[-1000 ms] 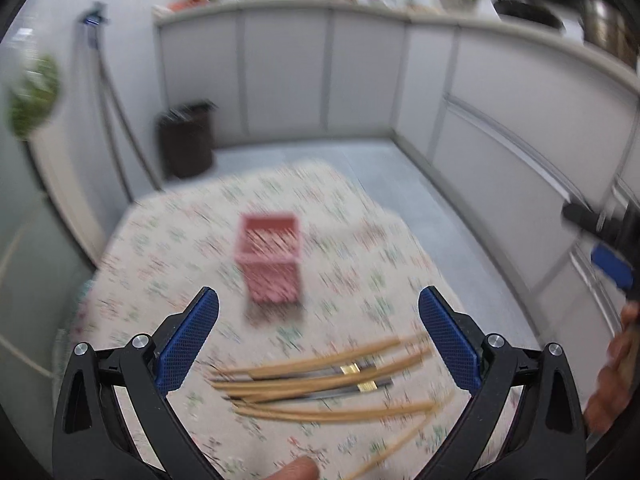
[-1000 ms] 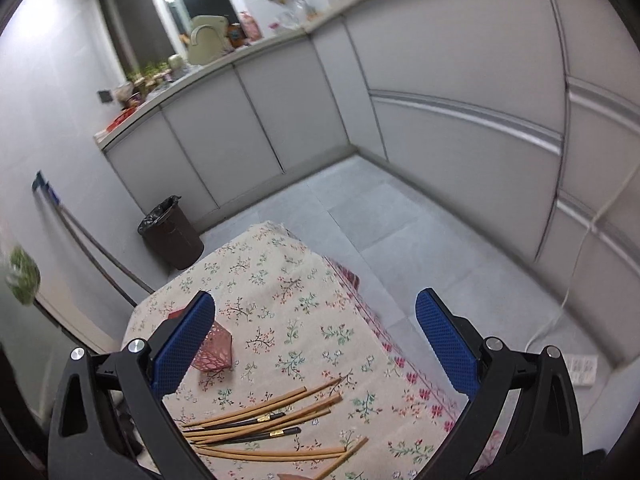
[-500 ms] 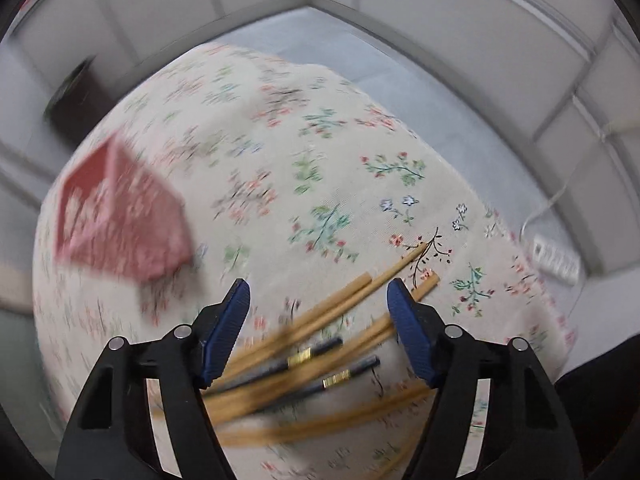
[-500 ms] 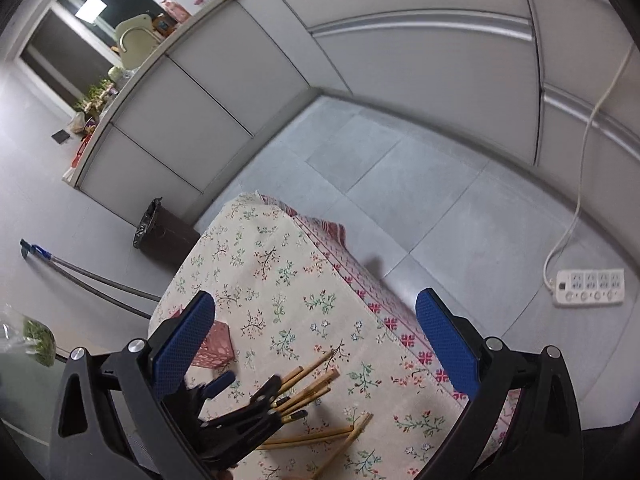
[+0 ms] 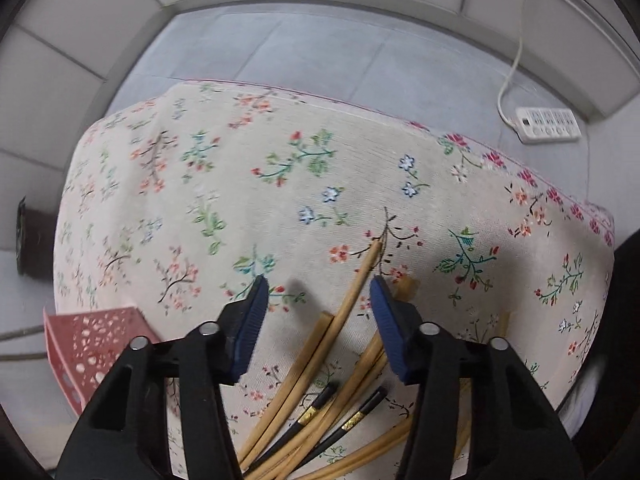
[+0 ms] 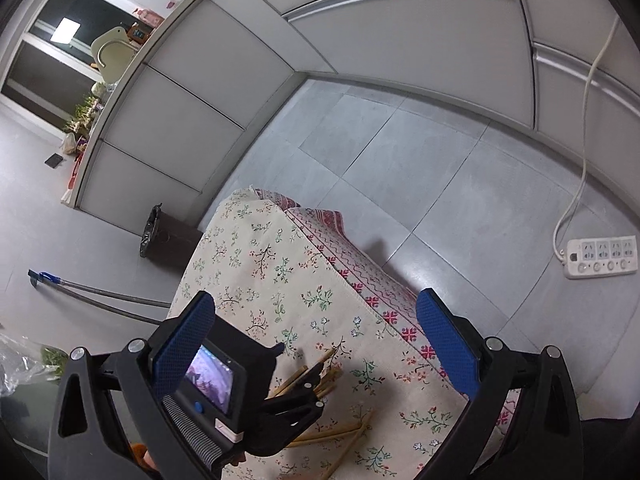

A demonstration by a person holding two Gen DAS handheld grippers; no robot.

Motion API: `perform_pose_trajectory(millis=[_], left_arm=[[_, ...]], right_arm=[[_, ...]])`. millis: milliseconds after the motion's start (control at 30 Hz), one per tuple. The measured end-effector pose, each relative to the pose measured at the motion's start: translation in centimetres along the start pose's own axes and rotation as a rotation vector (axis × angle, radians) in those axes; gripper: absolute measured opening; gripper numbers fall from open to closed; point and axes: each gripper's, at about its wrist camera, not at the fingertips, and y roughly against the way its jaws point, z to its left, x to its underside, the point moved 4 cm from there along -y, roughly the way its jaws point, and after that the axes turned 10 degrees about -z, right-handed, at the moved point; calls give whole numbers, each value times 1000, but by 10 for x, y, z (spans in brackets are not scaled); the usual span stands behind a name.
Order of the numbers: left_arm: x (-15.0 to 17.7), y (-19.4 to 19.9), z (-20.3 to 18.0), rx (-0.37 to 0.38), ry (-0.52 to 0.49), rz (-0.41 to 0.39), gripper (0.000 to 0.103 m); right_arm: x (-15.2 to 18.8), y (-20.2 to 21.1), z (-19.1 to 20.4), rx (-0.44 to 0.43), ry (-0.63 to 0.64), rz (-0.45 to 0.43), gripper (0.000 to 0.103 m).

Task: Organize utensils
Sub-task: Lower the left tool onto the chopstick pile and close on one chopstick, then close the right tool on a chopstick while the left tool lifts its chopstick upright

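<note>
Left gripper [image 5: 316, 300] is closing around bamboo chopsticks [image 5: 352, 300] on the floral tablecloth [image 5: 280, 168], pads not yet pressing; red basket [image 5: 88, 340] at eight o'clock. Next, probably pinch, lift, carry there.

Right gripper [image 6: 316, 332] hangs wide, empty; chopsticks at six o'clock.

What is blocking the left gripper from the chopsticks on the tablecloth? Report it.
Nothing visible. The left gripper sits right over the chopsticks, jaws closing, with wooden sticks already between its pads and only bare tablecloth around them. The right gripper hangs open, off to the side.
</note>
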Motion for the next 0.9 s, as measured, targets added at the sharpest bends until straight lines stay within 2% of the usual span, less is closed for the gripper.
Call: perform_pose_trajectory(millis=[200,267,367,433,567,700,800,900], left_arm=[[-5,-9,-9,57,-70,28,31],[-8,-11,-10,71,-82,35,29],[-10,-13,-12,136,-89,66,14],[-12,-14,-10,172,-99,80,12],[-13,-16,0,245,-15,99,12],[-5,-8,7,237,50,24,10],[5,4,16,156,106,-57,10],[18,38,39,93,223,-190,10]], right_arm=[[-4,-4,-9,-18,-57,24,98],[-5,-5,-11,-16,-66,28,98],[-7,-6,-16,-15,-95,25,98],[-9,-4,-21,-9,-118,10,98],[-12,-4,-26,2,-132,1,98],[-6,-15,-23,20,-100,55,98],[6,-30,-24,42,-88,137,98],[28,-47,-25,73,-77,223,98]])
